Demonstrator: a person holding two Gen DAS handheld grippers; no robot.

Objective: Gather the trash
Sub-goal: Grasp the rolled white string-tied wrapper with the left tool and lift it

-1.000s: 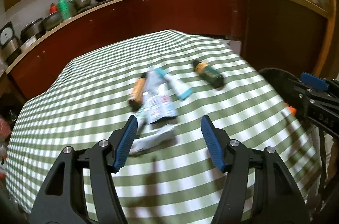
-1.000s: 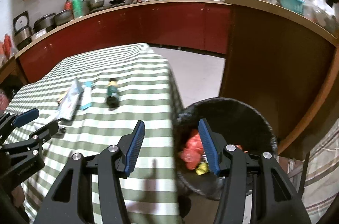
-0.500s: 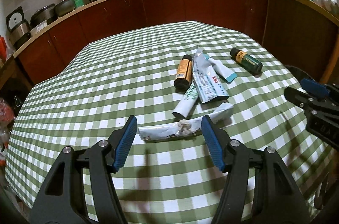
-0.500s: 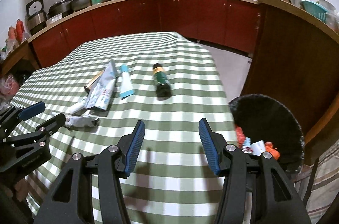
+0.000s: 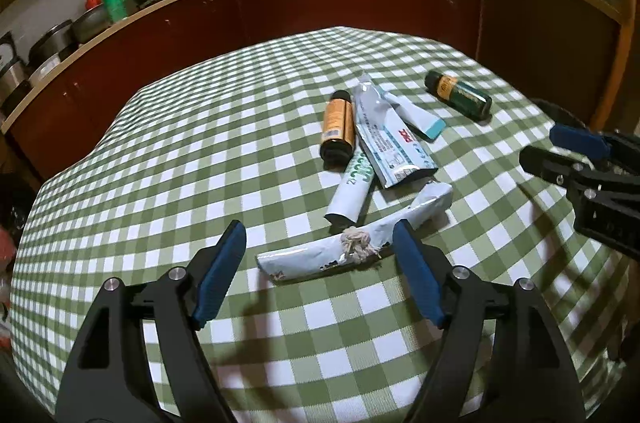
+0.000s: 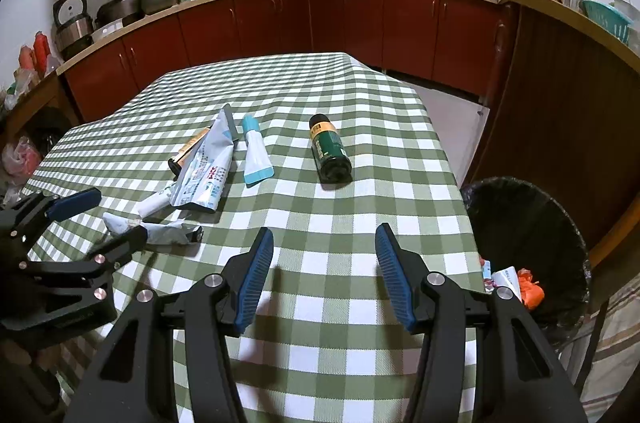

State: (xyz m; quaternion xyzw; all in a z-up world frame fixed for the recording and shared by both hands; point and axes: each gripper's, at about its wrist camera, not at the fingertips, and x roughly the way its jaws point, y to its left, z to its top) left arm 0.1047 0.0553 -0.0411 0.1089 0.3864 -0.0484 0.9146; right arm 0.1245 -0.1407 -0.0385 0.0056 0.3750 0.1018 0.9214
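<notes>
Trash lies on the green checked tablecloth (image 5: 160,159): a crumpled white wrapper (image 5: 352,243), a white tube (image 5: 352,187), a flat pouch (image 5: 388,139), a blue-tipped tube (image 5: 416,115), an orange bottle (image 5: 338,123) and a dark green bottle (image 5: 458,95). My left gripper (image 5: 320,271) is open, just in front of the crumpled wrapper. My right gripper (image 6: 324,271) is open and empty above the cloth, short of the green bottle (image 6: 330,153). The black bin (image 6: 528,231) stands right of the table.
The bin holds orange and white scraps (image 6: 516,283). Red-brown cabinets (image 6: 360,19) with pots and bottles on the counter run behind the table. The table edge drops off at the right beside the bin. Plastic bags (image 6: 20,159) lie at far left.
My left gripper has closed in on the crumpled wrapper, which now sits between its open fingers. My right gripper swung from over the bin back to over the table.
</notes>
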